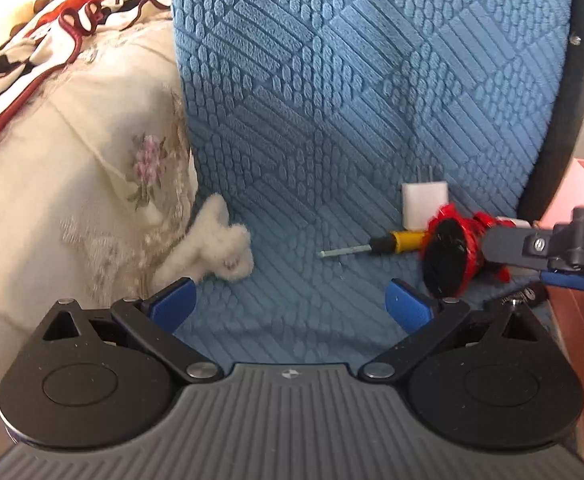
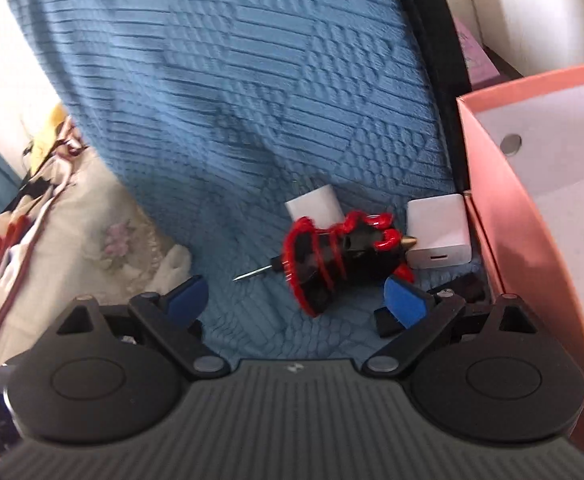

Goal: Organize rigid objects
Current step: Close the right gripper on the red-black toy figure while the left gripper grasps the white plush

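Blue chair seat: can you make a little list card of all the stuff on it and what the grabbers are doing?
surface: blue textured chair cover
toy: red and black toy
tool: yellow-handled screwdriver
chargers: white plug, white cube
box: pink box, open, at right
fluffy thing: white, by cushion
left gripper: open
right gripper: open, near toy

Toy [image 2: 324,256] on screwdriver [image 1: 376,245]; charger [image 2: 439,232] right, beside box [image 2: 492,200].

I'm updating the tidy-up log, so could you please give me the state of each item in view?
Left gripper: jaws open, empty.
Right gripper: jaws open, empty.
Screwdriver: lying flat on the blue cushion.
Red-and-black toy: tipped on its side.
White charger: prongs up.
Pink box: open.
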The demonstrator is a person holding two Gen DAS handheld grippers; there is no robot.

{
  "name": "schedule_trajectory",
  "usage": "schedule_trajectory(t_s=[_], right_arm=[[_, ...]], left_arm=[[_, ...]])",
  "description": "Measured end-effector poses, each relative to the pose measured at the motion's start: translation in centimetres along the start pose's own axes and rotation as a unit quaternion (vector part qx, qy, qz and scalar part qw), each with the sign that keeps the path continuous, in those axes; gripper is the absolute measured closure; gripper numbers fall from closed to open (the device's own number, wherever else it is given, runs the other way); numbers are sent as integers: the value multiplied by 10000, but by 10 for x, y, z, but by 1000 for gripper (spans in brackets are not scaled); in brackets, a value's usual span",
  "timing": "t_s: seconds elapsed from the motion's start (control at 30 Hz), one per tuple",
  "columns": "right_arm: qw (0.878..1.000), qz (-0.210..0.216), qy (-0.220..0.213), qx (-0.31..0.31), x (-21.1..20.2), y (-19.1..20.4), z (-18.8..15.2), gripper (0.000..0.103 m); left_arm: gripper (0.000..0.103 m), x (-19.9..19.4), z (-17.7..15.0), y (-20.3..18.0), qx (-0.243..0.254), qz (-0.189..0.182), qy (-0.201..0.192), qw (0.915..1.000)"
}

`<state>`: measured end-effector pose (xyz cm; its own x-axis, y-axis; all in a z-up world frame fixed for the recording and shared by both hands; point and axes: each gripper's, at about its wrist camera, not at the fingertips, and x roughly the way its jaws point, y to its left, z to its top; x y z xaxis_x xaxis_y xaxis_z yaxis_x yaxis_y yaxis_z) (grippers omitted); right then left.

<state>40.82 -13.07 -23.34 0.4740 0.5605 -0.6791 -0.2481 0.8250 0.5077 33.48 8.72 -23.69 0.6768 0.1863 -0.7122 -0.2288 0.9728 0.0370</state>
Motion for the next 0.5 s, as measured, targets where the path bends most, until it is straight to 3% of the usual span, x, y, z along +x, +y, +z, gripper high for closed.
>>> schedule_trajectory(t_s=[0.03,0.07,0.17,0.33,0.5], right_arm=[[9999,-63,57,89,5,-4,2,23],[9999,-63,57,89,5,-4,2,26],[9980,-259,210,528,23,-21,9,26],[9963,-302,273,752,38,-28,13,27],[9904,-141,195,1364,49,-41,20,26]], left_arm=[[2,4,3,1,19,19,0,10000],[2,9,5,2,40,53,3,10000],[4,24,12,6,105,191,0,9998],[20,44,21,15,13,353,146,9993],[30,61,23,16,180,607,231,9977]])
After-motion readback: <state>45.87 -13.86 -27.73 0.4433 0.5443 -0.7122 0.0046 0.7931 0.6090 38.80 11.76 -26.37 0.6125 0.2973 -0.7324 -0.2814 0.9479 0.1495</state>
